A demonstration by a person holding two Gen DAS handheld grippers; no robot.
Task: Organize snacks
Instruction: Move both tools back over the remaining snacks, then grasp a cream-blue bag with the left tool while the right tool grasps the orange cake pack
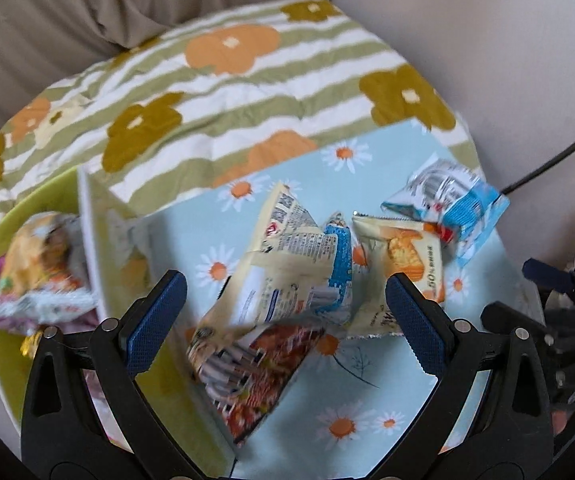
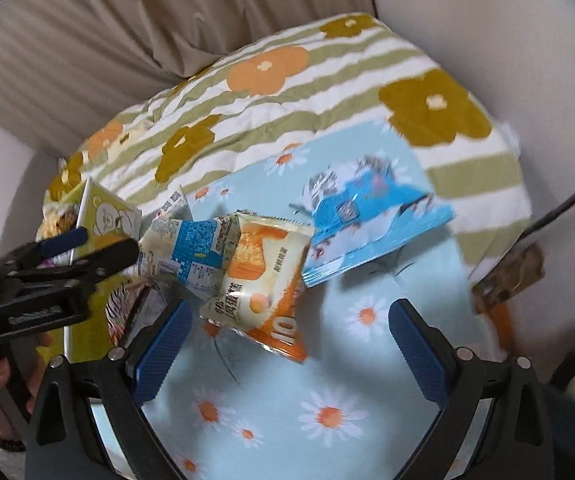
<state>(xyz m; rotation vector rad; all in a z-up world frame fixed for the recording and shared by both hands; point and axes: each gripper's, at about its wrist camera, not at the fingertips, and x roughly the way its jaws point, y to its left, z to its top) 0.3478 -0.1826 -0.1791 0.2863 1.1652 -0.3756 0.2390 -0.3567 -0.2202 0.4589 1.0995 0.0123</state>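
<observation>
Snack packets lie on a light blue daisy cloth [image 1: 367,420]. A cream-and-blue packet [image 1: 287,264] sits between the open fingers of my left gripper [image 1: 285,320], with a red patterned packet [image 1: 259,364] under it; touching cannot be told. An orange-and-white cake packet [image 2: 263,280] lies just ahead of my open right gripper [image 2: 291,344], also in the left wrist view [image 1: 403,256]. A blue-and-white packet [image 2: 367,220] lies farther right. A green box [image 1: 87,240] at left holds packets [image 1: 39,272].
A green-striped flowered quilt [image 1: 227,92] covers the surface behind the cloth, with a beige curtain [image 2: 127,40] beyond. A black cable [image 1: 559,156] runs at the right. My left gripper shows in the right wrist view [image 2: 79,248], beside the green box [image 2: 103,216].
</observation>
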